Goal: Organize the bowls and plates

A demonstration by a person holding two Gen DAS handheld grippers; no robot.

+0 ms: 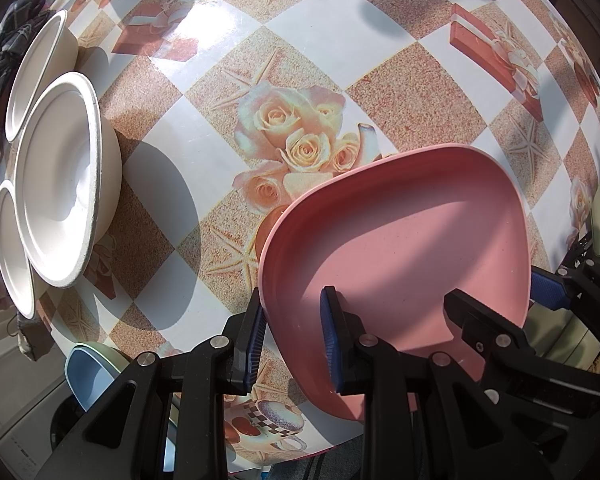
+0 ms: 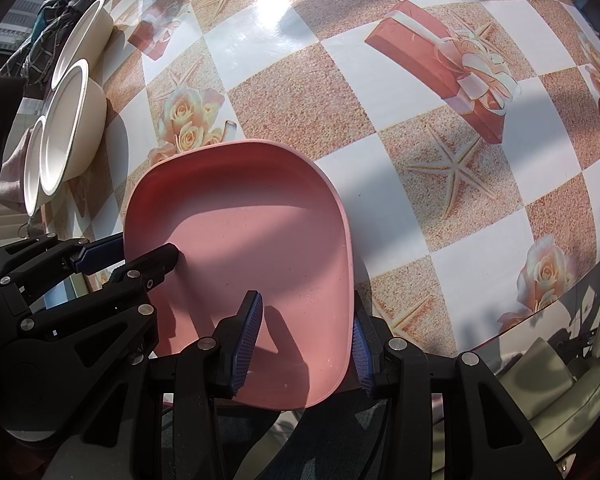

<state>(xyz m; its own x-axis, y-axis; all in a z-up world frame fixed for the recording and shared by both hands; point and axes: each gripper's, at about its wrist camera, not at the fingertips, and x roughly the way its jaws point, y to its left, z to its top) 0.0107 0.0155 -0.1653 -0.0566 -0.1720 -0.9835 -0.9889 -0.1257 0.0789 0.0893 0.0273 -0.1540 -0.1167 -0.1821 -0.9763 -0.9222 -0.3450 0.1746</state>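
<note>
A rose-patterned tablecloth (image 1: 308,40) and a plaid cloth (image 2: 56,12).

Pink plate (image 2: 256,240) rim between right hand-held gripper (image 2: 306,340) pads, left hand-held gripper (image 2: 128,256) pinching opposite rim

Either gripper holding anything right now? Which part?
Both straddle the pink plate: left gripper shut on its left rim, right gripper over its right rim. Whether the right pads press cannot be told.

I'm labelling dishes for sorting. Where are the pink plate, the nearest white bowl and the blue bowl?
pink plate (image 2: 260,240), right wrist view, on its flat inner floor
white bowl (image 1: 60,176), left wrist view, on its inside
blue bowl (image 1: 88,376), left wrist view, on its inside
</note>
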